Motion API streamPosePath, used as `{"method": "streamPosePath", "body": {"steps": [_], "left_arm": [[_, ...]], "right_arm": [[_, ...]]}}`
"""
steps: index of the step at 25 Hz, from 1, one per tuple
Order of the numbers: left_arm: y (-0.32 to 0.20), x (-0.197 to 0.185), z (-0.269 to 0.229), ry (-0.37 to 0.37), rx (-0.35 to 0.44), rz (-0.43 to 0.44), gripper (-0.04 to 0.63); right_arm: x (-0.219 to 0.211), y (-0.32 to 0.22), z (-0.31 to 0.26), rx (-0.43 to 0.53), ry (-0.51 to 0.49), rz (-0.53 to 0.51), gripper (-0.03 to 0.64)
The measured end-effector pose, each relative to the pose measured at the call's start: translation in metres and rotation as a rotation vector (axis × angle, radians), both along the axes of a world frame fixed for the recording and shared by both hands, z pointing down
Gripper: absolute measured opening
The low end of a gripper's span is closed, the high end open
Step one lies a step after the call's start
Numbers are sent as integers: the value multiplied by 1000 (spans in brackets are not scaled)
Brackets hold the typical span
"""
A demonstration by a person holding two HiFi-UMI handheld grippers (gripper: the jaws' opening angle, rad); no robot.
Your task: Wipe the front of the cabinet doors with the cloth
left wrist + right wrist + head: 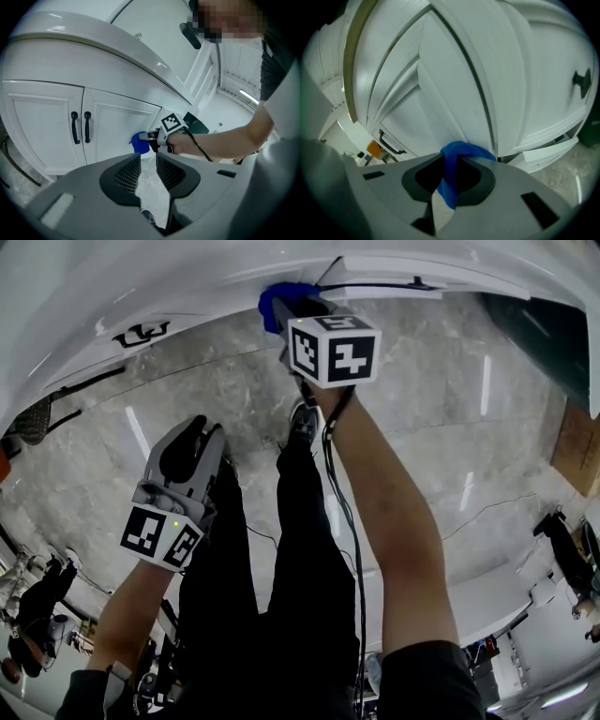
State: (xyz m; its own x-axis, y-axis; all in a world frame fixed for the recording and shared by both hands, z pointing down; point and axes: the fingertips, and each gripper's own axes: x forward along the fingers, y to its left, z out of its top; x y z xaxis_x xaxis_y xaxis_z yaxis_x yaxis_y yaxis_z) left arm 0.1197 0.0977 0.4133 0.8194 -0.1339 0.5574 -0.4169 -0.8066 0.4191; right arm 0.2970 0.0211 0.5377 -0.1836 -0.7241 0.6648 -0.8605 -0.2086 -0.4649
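A blue cloth (279,298) is bunched against the white cabinet front (187,282) at the top of the head view. My right gripper (292,307) is shut on it at arm's length. In the right gripper view the cloth (461,152) fills the gap between the jaws of the right gripper (451,165) and touches a door panel (454,93) near a seam. My left gripper (192,435) hangs lower left, away from the cabinet. In its own view the left gripper (148,161) stands slightly open and empty, with the cloth (139,143) and the double doors (42,126) beyond.
The person's legs and shoes (302,423) stand on marble floor (450,409) in front of the cabinet. A cable (345,521) trails along the right arm. A dark green object (544,329) stands at the right. Black handles (80,127) and a knob (581,82) stick out from the doors.
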Motion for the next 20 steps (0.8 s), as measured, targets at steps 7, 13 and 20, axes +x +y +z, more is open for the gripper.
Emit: {"method": "streamPosePath", "body": {"steps": [7, 13, 20], "left_arm": [[-17, -34, -4, 7, 2, -23, 104], [-44, -94, 5, -20, 14, -83, 104], [-59, -137, 14, -30, 1, -145, 104]], "right_arm": [[-44, -12, 3, -15, 196, -80, 57], [-131, -44, 20, 1, 259, -243, 57], [-203, -68, 65, -63, 300, -468, 57]]}}
